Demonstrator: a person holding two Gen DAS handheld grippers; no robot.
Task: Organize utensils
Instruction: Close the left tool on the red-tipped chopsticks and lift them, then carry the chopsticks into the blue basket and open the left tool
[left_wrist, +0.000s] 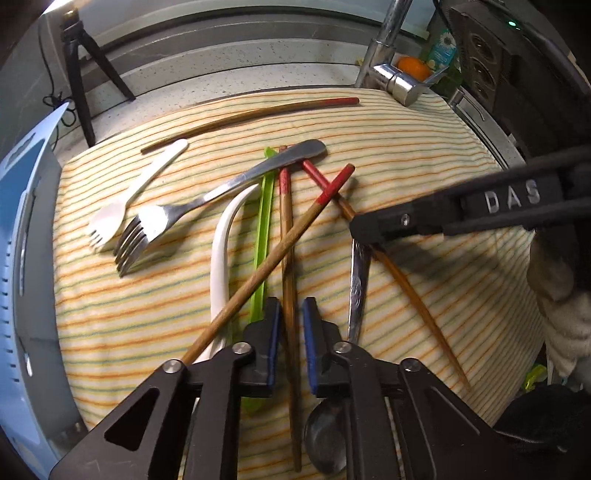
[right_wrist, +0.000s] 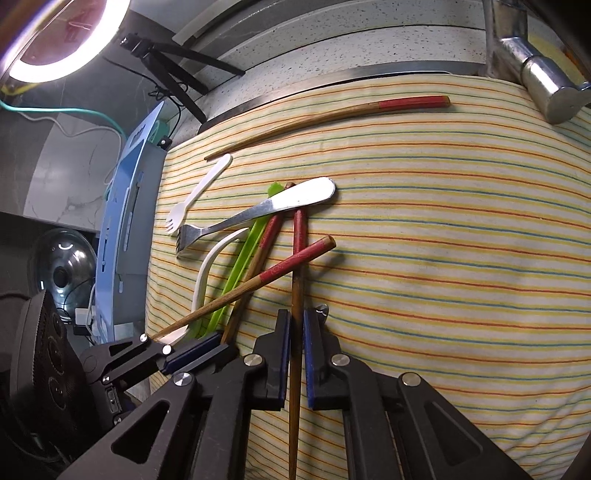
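Red-tipped wooden chopsticks (left_wrist: 288, 258) lie crossed at frame centre on a striped cloth (left_wrist: 424, 155), tangled with a green plastic utensil (left_wrist: 263, 236), a curved white utensil (left_wrist: 221, 266), a steel fork (left_wrist: 207, 199) and a white plastic fork (left_wrist: 129, 199). One chopstick (left_wrist: 258, 114) lies apart, upper centre. The left gripper (left_wrist: 290, 321), lower centre, has its fingers slightly parted astride one chopstick shaft. The right gripper (right_wrist: 293, 328) straddles another chopstick (right_wrist: 295, 314), its fingers narrowly spread; contact cannot be told. A steel spoon (left_wrist: 354, 295) lies lower right. A chrome faucet (left_wrist: 391, 74) stands upper right.
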